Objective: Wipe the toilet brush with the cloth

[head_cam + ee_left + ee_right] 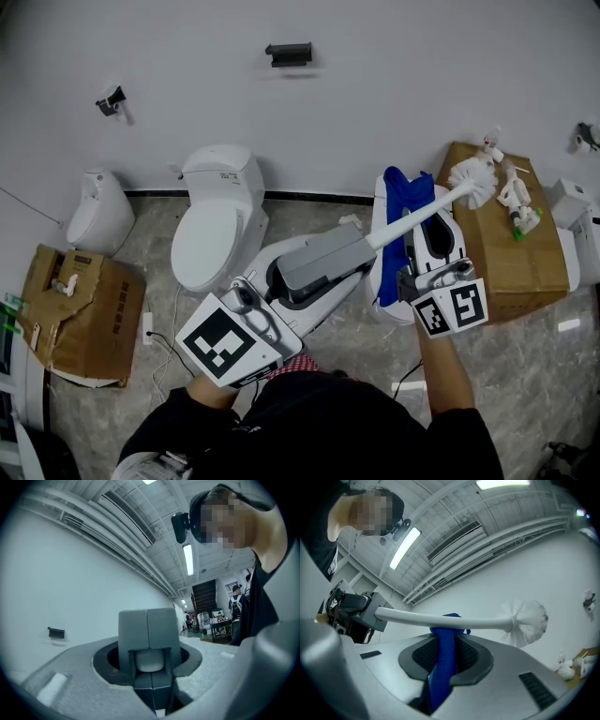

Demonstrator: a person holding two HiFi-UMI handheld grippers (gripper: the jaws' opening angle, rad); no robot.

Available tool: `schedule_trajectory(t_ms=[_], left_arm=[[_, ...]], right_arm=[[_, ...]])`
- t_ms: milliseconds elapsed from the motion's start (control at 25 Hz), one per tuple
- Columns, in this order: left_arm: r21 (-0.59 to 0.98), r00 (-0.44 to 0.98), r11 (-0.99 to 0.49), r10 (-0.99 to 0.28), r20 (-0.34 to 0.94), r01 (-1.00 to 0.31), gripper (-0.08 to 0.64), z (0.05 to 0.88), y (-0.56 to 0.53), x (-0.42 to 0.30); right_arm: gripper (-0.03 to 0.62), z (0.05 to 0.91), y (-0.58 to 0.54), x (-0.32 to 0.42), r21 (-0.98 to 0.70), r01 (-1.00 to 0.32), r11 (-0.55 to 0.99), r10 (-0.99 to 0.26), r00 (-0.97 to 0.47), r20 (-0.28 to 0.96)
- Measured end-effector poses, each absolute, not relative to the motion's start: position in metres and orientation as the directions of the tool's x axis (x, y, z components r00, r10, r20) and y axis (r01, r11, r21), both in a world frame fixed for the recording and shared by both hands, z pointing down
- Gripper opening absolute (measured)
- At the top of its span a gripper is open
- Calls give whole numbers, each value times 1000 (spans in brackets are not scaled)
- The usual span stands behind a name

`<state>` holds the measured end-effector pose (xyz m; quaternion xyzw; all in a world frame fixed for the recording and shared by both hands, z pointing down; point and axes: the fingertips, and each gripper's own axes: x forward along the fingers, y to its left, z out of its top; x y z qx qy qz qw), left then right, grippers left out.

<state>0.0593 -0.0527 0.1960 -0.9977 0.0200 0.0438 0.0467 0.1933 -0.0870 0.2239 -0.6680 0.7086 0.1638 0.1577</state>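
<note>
While left gripper (321,259) clamps the toilet brush (412,217), right gripper (424,246) pinches cloth (398,199) against its shaft, bristles (474,183) clear by the box (502,246) edge.

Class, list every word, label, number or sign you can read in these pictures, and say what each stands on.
Nothing is readable.
Label on the toilet tank: too small to read.
Print on the left cardboard box: too small to read.
Marker cubes: black-and-white square patterns, no words.
</note>
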Motion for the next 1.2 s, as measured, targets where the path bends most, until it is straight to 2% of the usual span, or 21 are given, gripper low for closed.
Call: schedule_trajectory(t_ms=[1200], left_arm=[[-99,995,-994,-43,-89,-52,175,195,-54,58]], right_arm=[[67,225,-87,223,-20,-1000,1,-893,9,-450]])
